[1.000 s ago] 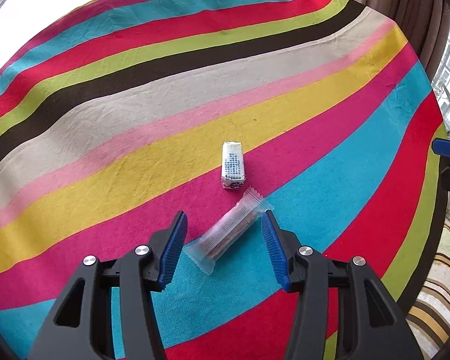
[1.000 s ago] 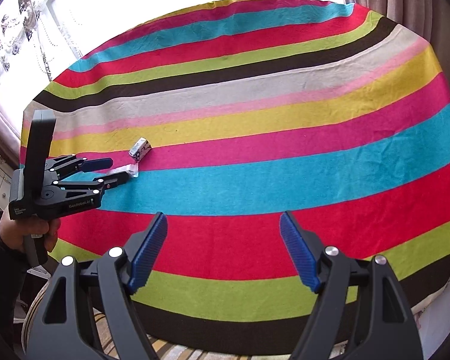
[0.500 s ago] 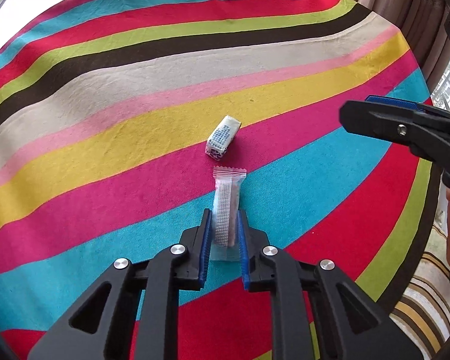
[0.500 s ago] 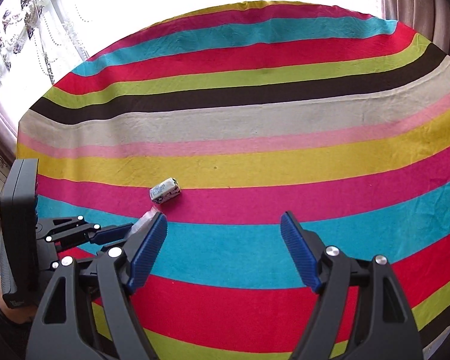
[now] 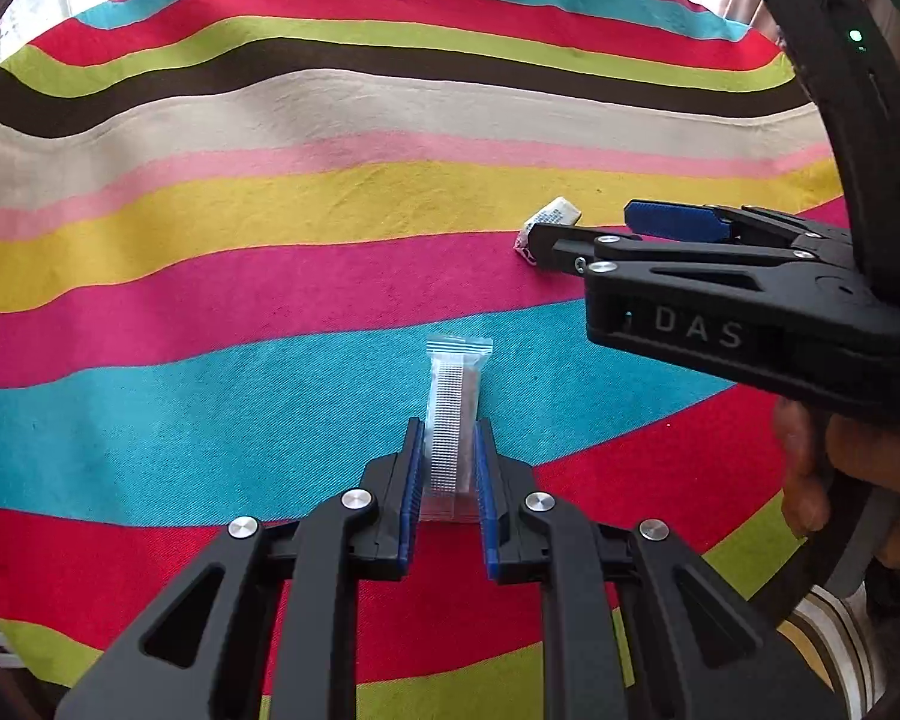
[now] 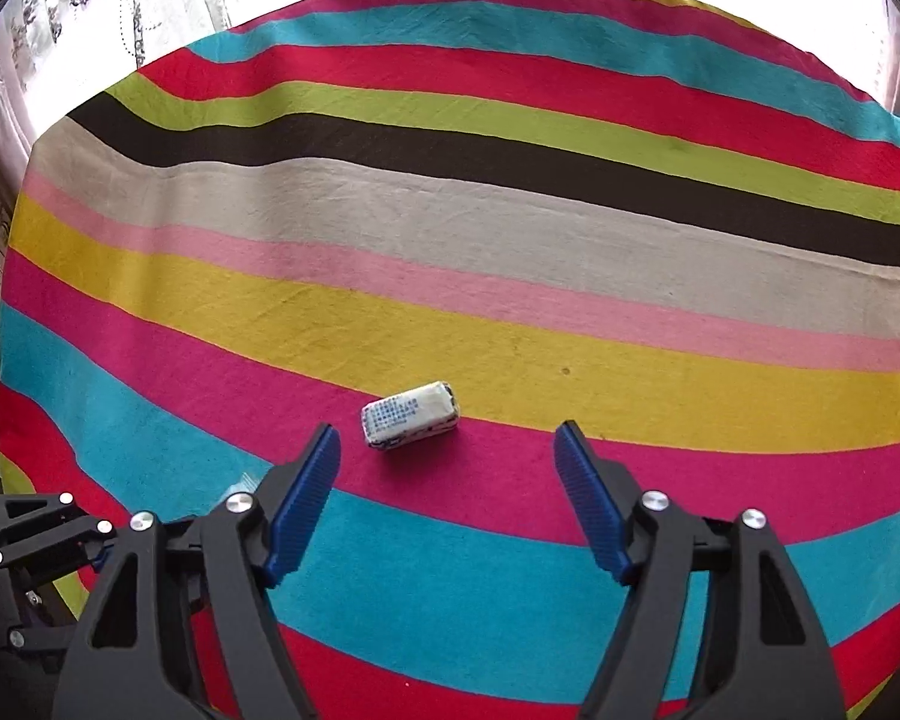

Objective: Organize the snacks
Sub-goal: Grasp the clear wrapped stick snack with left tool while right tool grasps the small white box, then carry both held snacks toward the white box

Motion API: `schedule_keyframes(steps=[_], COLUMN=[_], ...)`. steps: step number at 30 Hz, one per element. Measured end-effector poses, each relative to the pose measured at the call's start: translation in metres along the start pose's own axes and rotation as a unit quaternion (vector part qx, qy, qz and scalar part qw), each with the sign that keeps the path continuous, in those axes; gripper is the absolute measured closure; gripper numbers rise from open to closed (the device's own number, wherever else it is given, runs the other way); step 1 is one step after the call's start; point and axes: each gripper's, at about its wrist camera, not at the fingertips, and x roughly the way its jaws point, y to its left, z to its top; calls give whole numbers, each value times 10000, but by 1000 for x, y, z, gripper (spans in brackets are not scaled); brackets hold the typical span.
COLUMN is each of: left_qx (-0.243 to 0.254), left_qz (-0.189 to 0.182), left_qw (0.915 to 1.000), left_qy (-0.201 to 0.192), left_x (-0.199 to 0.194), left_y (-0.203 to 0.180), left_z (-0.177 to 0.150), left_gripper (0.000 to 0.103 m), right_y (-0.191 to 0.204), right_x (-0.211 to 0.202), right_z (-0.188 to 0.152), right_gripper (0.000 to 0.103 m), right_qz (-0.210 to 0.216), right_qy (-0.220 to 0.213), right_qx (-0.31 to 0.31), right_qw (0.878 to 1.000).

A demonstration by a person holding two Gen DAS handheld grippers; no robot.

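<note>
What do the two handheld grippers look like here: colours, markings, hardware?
Both are black plastic clamp-style frames with triangular cut-outs, silver round bolt heads and ribbed blue pads on the fingers. The right gripper carries pale "DAS" lettering on its side and a small green light on its upright black mount. No cables or sleeves show.

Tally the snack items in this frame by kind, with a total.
Clear plastic-wrapped stick snack, clamped in the left gripper: 1
Small white block-shaped candy with blue print, lying on the striped tablecloth ahead of the open right gripper: 1
Total: 2
</note>
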Motion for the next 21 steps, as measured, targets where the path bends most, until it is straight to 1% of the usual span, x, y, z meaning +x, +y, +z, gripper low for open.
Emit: schedule_keyframes(steps=[4, 6, 7, 8, 15, 21], left_qx=[-105, -146, -164, -195, -259, -288], left_qz=[35, 76, 108, 134, 385, 476], left_qw=[9999, 9999, 9998, 9997, 9989, 9984], left_qy=[-11, -19, -24, -20, -33, -45], left_x=[-3, -7, -7, -8, -9, -12], left_y=[9, 13, 13, 13, -8, -31], left_z=[-1, -4, -4, -4, -2, -4], left_gripper=[88, 88, 88, 88, 88, 88], right_y=[4, 7, 8, 8, 2, -11], right_x=[12, 13, 12, 12, 0, -29], right_z=[2, 2, 2, 2, -10, -40], right_gripper=[43, 51, 61, 68, 69, 69], right_qz=[-41, -122, -154, -162, 35, 105], right_qy=[27, -7, -13, -15, -2, 28], right_qx=[-207, -345, -382, -389, -276, -87], right_qw=[9998, 9993, 9991, 9991, 9996, 9999])
